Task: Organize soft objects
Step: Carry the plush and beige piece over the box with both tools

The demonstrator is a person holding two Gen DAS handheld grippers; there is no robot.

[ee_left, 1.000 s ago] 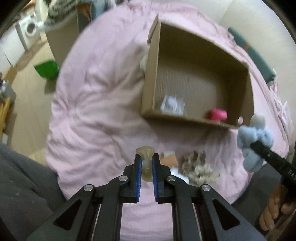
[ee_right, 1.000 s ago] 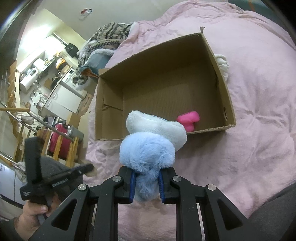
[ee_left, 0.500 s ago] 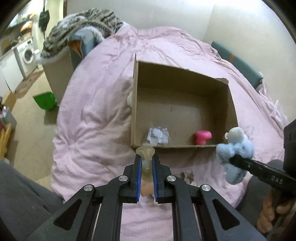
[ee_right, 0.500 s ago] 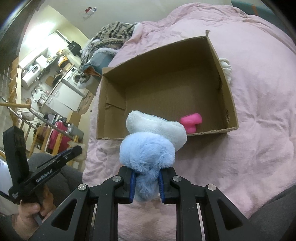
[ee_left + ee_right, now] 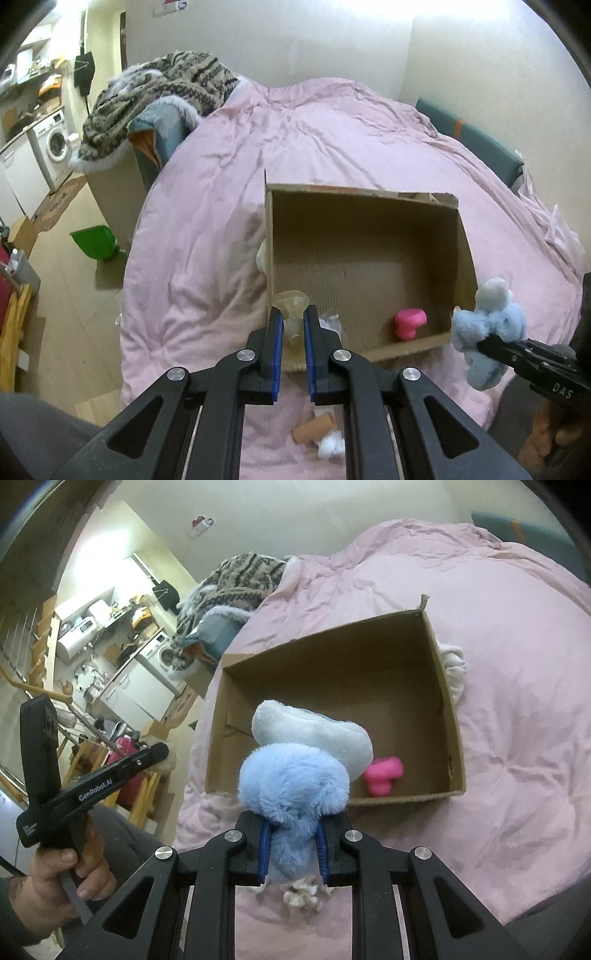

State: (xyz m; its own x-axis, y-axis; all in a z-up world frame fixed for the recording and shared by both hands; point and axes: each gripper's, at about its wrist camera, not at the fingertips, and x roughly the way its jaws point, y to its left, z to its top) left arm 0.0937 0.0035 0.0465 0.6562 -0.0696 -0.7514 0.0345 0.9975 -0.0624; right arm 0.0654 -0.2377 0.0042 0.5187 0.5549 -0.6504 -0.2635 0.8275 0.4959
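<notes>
Pink bedding (image 5: 221,229) holds the box (image 5: 364,206); my left gripper (image 5: 293,325) pinches a translucent toy (image 5: 291,306), my right gripper (image 5: 291,843) clamps the blue plush (image 5: 291,775), hiding the box's 6 o'clock wall.

A box (image 5: 362,258) sits on the bed (image 5: 207,229), a toy (image 5: 409,322) inside it.

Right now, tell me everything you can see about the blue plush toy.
The blue plush toy is fluffy pale-blue fur with a smoother, lighter rounded part on top. The right gripper is shut on its lower end and holds it upright in the air, just short of the cardboard box near wall. The left wrist view shows it lumpy and dangling, touching only the fingers.
</notes>
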